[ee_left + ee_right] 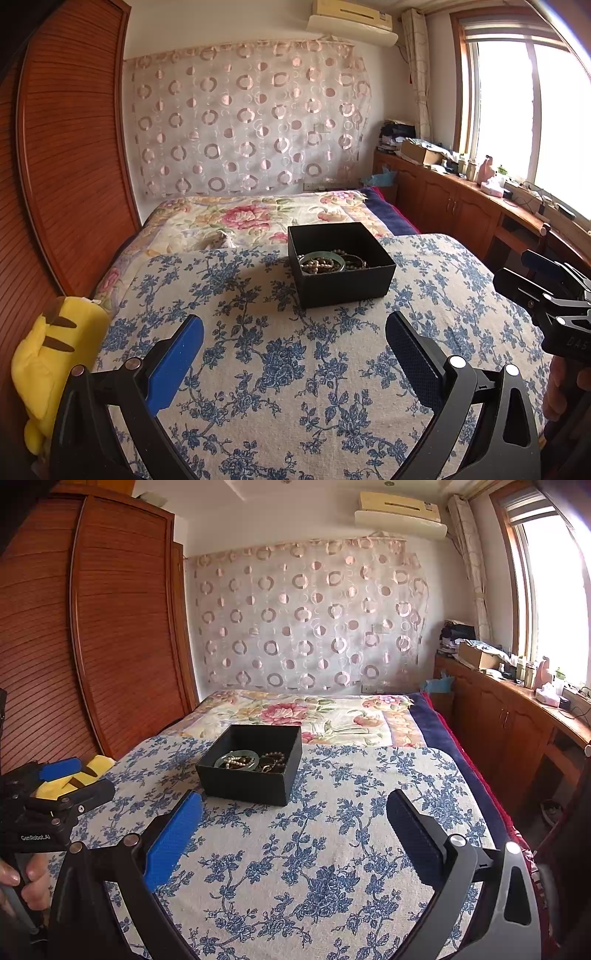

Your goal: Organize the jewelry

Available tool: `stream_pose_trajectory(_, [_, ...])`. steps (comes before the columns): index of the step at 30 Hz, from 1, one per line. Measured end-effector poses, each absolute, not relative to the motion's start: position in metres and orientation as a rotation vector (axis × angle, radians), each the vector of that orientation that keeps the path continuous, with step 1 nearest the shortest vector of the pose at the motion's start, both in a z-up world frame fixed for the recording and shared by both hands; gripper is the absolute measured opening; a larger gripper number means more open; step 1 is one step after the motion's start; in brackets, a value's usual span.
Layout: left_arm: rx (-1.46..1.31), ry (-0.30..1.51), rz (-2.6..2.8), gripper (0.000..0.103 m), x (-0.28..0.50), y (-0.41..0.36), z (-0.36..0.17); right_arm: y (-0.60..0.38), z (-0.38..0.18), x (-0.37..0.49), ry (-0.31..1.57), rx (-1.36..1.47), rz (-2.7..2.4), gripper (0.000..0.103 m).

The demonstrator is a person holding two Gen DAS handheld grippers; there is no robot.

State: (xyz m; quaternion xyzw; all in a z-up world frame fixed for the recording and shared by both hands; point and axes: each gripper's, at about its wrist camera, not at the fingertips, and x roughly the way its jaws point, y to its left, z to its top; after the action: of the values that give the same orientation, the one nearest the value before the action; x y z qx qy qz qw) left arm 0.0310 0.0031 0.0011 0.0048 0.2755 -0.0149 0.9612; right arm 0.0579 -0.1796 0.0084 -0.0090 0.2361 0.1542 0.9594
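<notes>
A black open box (341,271) sits on the blue-flowered cloth (258,350) on the bed. Inside lie a pale green bangle (321,260), bead bracelets (354,263) and other jewelry. The box also shows in the right wrist view (251,766), with the bangle (236,762) and dark beads (273,758) inside. My left gripper (295,332) is open and empty, short of the box. My right gripper (295,808) is open and empty, to the right of the box and nearer than it. Each gripper shows at the edge of the other's view: the right one (550,295), the left one (66,786).
A yellow plush toy (51,354) lies at the bed's left edge beside the wooden wardrobe (66,166). A floral quilt (258,218) covers the far bed. A wooden cabinet (461,199) with clutter runs under the window at right.
</notes>
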Motion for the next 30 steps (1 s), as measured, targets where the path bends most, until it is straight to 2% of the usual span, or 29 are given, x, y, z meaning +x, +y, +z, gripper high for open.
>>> stream_pose_trajectory(30, [0.008, 0.549, -0.030, 0.095, 0.0284, 0.0021, 0.0036, -0.1772, 0.0088, 0.0557, 0.479, -0.011, 0.312, 0.101])
